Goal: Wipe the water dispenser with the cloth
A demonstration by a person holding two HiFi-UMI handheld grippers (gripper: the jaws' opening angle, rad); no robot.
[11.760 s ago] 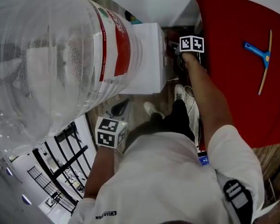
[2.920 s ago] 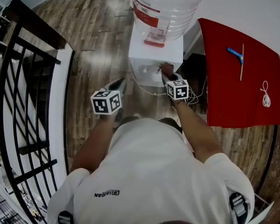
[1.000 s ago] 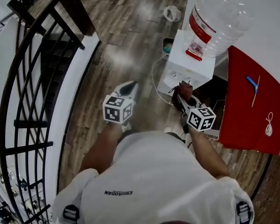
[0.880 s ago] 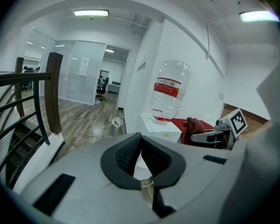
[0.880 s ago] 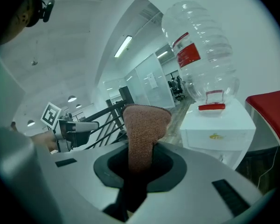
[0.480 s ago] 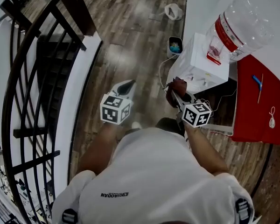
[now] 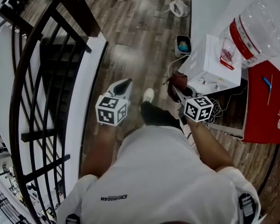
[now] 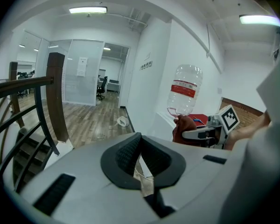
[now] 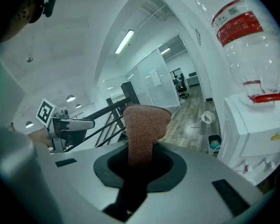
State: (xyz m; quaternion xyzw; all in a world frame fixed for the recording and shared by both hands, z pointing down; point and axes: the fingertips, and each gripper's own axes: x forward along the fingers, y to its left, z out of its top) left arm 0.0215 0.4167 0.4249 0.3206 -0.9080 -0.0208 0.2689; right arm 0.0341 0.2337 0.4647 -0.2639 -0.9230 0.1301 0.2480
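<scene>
The white water dispenser (image 7: 209,63) stands at the upper right with a clear bottle (image 7: 259,28) with a red label on top. My right gripper (image 7: 178,88) is shut on a reddish-brown cloth (image 7: 178,81), held just off the dispenser's near left corner. In the right gripper view the cloth (image 9: 144,125) sticks up from the right gripper (image 9: 141,158), with the dispenser (image 9: 254,125) to its right. My left gripper (image 7: 122,85) hangs over the wood floor, shut and empty. In its own view the left gripper (image 8: 138,146) shows pads closed together.
A black stair railing (image 7: 35,73) runs down the left. A red table (image 7: 266,107) with a blue squeegee (image 7: 267,84) stands right of the dispenser. Cables (image 7: 219,108) lie by its base. A small bin (image 7: 183,43) sits behind it on the floor.
The cloth in my right gripper has come off the dispenser's front and now hangs beside its corner. The person has stepped back and a foot shows ahead. The left gripper stays shut.
</scene>
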